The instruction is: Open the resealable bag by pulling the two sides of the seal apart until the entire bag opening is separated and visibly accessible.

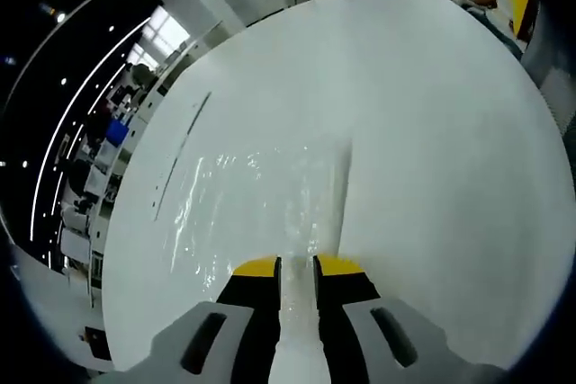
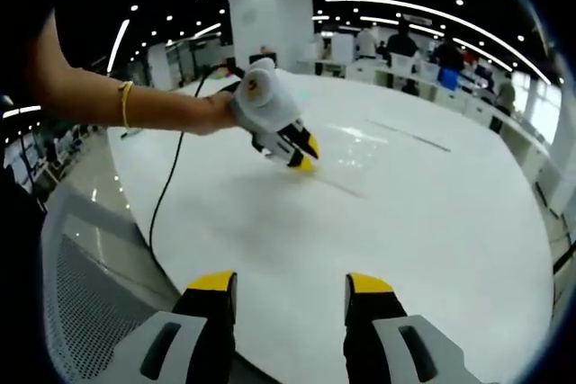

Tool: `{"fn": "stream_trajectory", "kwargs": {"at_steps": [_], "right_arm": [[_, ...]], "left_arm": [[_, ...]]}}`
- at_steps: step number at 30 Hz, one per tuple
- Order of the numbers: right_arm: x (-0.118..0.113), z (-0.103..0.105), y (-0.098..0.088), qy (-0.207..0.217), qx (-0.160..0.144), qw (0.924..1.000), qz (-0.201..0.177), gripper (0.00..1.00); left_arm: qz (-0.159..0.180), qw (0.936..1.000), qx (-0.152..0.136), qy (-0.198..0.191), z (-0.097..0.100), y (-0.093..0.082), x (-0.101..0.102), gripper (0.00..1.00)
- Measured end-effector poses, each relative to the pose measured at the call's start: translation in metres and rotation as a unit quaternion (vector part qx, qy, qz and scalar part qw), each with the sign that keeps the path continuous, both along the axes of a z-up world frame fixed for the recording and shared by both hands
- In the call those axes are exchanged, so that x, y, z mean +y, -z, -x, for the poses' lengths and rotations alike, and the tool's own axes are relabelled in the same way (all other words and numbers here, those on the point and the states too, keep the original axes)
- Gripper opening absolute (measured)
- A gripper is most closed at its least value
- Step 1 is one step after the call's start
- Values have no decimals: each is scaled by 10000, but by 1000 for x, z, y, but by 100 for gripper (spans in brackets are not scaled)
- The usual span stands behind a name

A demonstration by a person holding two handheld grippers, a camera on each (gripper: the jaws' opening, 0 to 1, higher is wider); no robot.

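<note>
A clear resealable bag [image 1: 261, 195] lies flat on the white table [image 1: 432, 132], glinting with creases. My left gripper [image 1: 297, 267] is shut on the bag's near edge, a strip of plastic pinched between its yellow-tipped jaws. In the right gripper view the same left gripper [image 2: 304, 161], held by a person's hand [image 2: 211, 110], touches down on the bag [image 2: 360, 146] at mid-table. My right gripper [image 2: 291, 283] hovers open above the table's near edge, well short of the bag, with nothing between its jaws.
A black cable [image 2: 166, 195] runs from the left gripper over the table's rim. A mesh chair back [image 2: 90, 303] stands at the lower left. Desks, people and a white pillar [image 2: 270, 15] fill the room beyond the table.
</note>
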State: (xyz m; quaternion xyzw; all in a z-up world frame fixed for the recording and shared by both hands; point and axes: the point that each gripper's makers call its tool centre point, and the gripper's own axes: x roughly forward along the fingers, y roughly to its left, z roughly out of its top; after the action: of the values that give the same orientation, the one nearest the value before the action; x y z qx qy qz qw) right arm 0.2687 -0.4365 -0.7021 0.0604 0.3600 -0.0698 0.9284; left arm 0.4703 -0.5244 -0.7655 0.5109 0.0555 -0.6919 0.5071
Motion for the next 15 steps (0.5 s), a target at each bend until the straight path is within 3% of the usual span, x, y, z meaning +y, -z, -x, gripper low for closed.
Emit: {"fn": "stream_trajectory", "kwargs": {"at_steps": [4, 7, 12, 14, 15], "right_arm": [[0, 1, -2, 15, -58, 10000, 15, 46], [-1, 2, -5, 65, -130, 9999, 11, 46], [-4, 3, -10, 110, -228, 9997, 39, 46], [-6, 3, -14, 155, -297, 9994, 50, 47], [-7, 4, -16, 180, -326, 9993, 59, 47]], "left_arm": [[52, 9998, 185, -104, 6, -10, 18, 17], [348, 9985, 396, -108, 13, -24, 28, 22], [560, 9967, 538, -223, 20, -45, 45, 35], [692, 9947, 677, -344, 23, -54, 49, 40], [688, 9913, 897, -682, 23, -58, 56, 42]]}}
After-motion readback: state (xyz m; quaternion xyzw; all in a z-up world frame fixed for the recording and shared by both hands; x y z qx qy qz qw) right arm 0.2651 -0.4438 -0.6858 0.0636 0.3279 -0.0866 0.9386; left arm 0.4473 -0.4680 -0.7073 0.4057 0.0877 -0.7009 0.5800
